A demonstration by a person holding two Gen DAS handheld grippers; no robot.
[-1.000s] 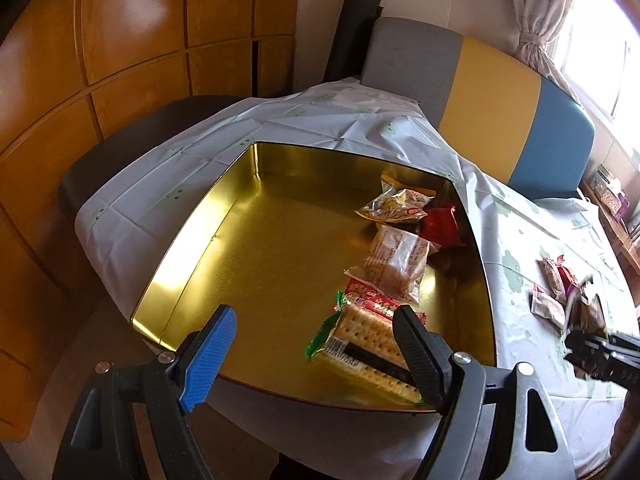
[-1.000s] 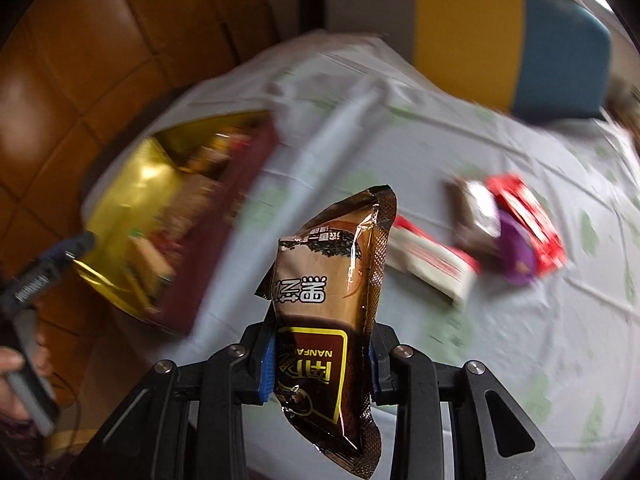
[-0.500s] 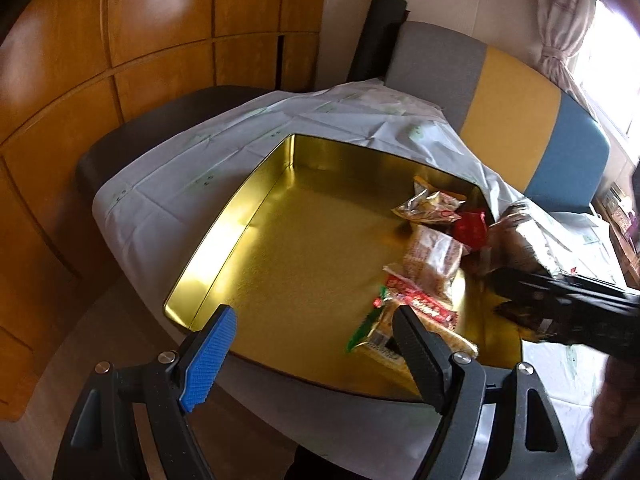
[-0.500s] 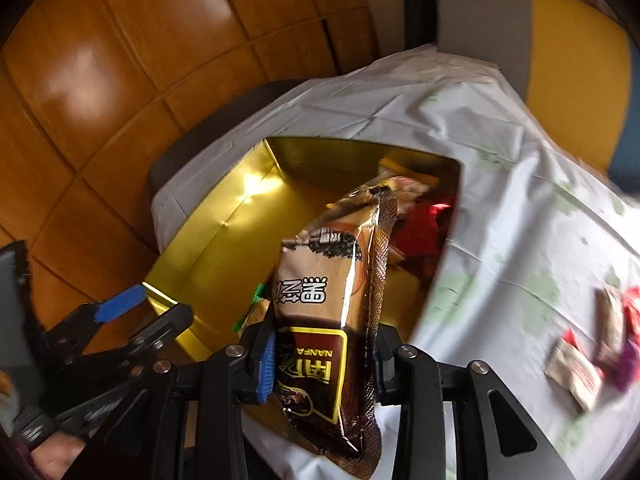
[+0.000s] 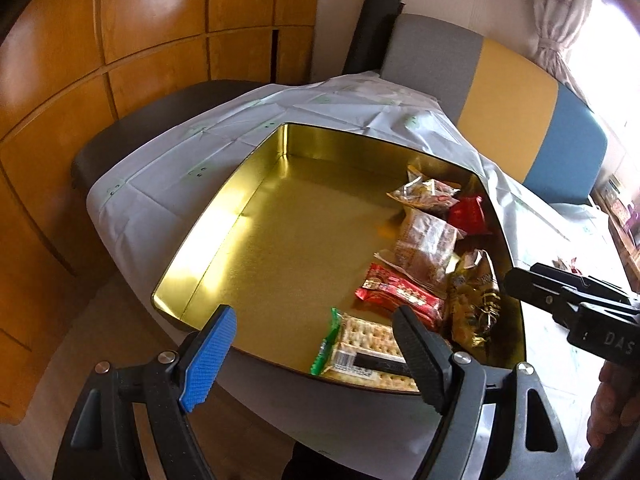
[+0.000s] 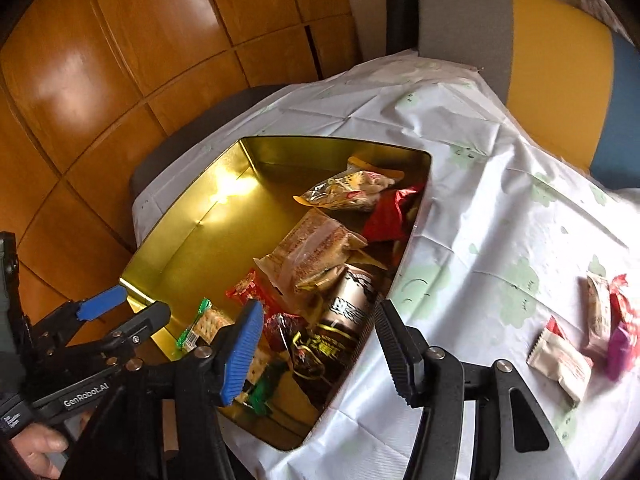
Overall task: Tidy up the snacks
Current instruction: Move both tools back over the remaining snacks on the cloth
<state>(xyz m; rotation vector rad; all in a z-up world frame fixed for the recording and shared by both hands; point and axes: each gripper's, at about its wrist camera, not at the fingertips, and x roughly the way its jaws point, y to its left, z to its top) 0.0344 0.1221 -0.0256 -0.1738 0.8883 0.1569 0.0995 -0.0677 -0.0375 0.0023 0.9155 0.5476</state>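
Brown/gold snack pack (image 6: pixel 347 320) lies in the gold tin (image 6: pixel 188 240), at the near right corner, leaning on the tin's right wall. From the left wrist cam the same pack (image 5: pixel 474 304) sits just right of the red wrapper (image 5: pixel 400 294). Other snacks in the tin, all along its right side: cracker pack w/ green end (image 5: pixel 360 346) nearest me, red wrapper next, clear bag of brownish biscuits (image 6: pixel 312 252) overlapping the brown pack's far end, red foil bag (image 6: pixel 390 216) against the right wall, clear/orange bag (image 6: pixel 348 190) at the far end. Left half of the tin floor is bare gold.

My right gripper (image 6: pixel 320 350) is wide open, nothing btwn its fingers, hovering over the tin's near right corner just above the brown pack. My left gripper (image 5: pixel 316 350) is also wide open and holds nothing, at the tin's near edge; cracker pack shows btwn its fingers but apart from them.

Tin sits on a white tablecloth (image 6: pixel 480 200) w/ pale green prints. On the cloth, well right of the tin: white/red packet (image 6: pixel 560 362), tan packet (image 6: pixel 598 314), purple one (image 6: pixel 620 346), red one (image 6: pixel 622 300), close together. Behind: grey/yellow/blue bench back (image 5: pixel 520 92), wood panel wall (image 5: pixel 120 40).
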